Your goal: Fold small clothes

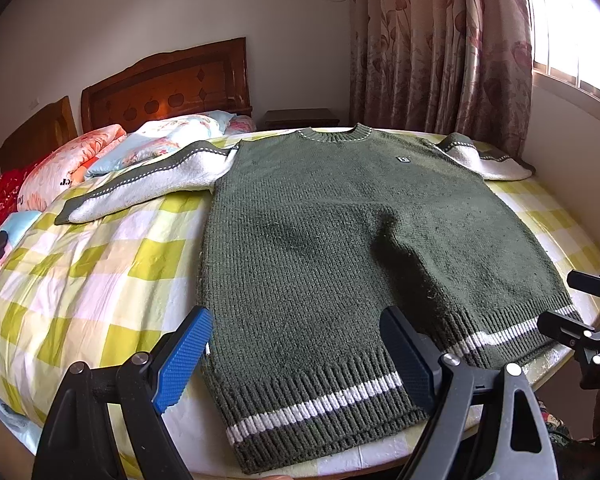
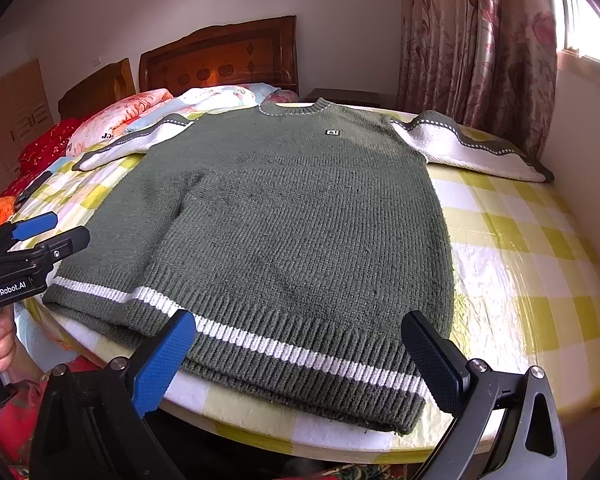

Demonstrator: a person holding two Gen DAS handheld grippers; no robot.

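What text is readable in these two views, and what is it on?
"GenRobot.AI": white print on the black body of the left gripper, seen in the right wrist view.
Small badge on the chest of the green sweater: a light mark on dark, too small to read in either view.
Dark letters on the pink quilt near the headboard: partly folded under and appearing upside down, not readable.
No other text is visible.

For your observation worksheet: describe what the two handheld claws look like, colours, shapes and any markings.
Each claw, left and right, has black angular plastic arms with silver pivot bolts. One finger pad is textured blue, the other textured black. The left claw's body carries white "GenRobot.AI" lettering.
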